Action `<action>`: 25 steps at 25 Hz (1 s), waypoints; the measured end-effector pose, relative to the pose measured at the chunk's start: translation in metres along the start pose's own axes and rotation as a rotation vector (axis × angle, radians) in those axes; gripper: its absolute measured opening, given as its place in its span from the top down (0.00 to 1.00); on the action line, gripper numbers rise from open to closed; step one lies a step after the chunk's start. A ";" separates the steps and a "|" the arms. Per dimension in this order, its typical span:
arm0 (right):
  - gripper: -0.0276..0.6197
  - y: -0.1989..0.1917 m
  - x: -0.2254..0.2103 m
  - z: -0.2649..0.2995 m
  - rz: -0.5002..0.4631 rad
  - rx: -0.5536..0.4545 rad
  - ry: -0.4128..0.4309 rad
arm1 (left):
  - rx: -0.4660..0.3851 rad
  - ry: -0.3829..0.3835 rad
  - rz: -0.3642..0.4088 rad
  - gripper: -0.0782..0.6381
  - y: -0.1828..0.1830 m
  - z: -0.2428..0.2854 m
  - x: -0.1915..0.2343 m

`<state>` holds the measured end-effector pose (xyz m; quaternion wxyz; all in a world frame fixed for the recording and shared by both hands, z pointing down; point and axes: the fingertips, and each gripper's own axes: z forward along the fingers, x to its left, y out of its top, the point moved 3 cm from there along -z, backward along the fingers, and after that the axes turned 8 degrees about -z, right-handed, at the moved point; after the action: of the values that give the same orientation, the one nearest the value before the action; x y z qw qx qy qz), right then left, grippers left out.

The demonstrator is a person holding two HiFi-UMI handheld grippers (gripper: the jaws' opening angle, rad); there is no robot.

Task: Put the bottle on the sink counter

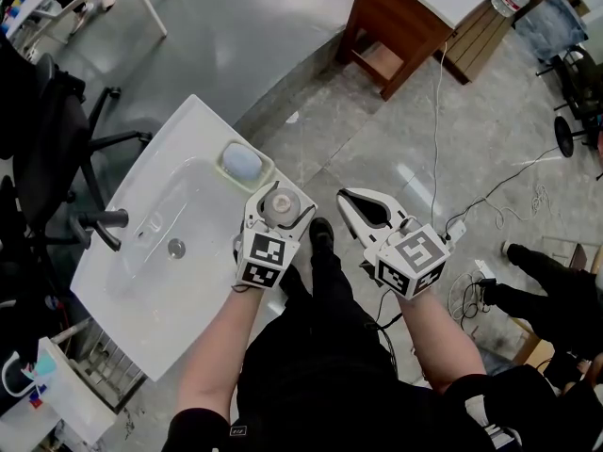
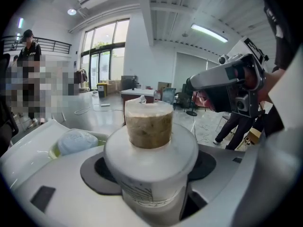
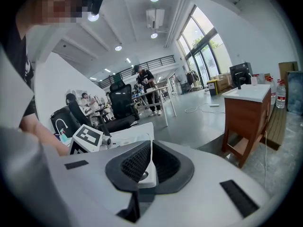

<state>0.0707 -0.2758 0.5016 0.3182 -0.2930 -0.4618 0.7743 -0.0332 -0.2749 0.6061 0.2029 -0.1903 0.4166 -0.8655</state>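
Note:
A small white bottle (image 1: 280,205) with a clear cap over a brownish neck stands upright between the jaws of my left gripper (image 1: 281,200), which is shut on it. In the left gripper view the bottle (image 2: 149,145) fills the middle and both pads press its body. It is at the right front corner of the white sink counter (image 1: 203,121), just beside the soap dish (image 1: 247,163); whether its base touches the counter is hidden. My right gripper (image 1: 351,200) hangs over the floor to the right, shut and empty, its ribbed pads (image 3: 135,162) meeting.
The counter holds an oval basin (image 1: 170,238) with a black faucet (image 1: 104,220). A bluish soap (image 2: 75,141) lies in the dish. A black office chair (image 1: 57,130) stands left, a wooden cabinet (image 1: 396,26) at the back, cables (image 1: 490,196) on the floor right.

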 end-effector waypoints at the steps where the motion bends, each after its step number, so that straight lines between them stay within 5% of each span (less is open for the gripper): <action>1: 0.93 0.000 0.001 0.000 -0.001 0.000 0.001 | 0.005 0.000 0.001 0.40 -0.001 0.000 0.000; 25: 0.93 0.013 0.026 -0.007 -0.030 -0.006 0.008 | 0.011 0.016 0.066 0.40 0.002 -0.032 0.002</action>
<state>0.0567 -0.2569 0.4828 0.3309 -0.2903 -0.4671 0.7669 -0.0501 -0.2564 0.5868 0.2292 -0.1682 0.4194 -0.8621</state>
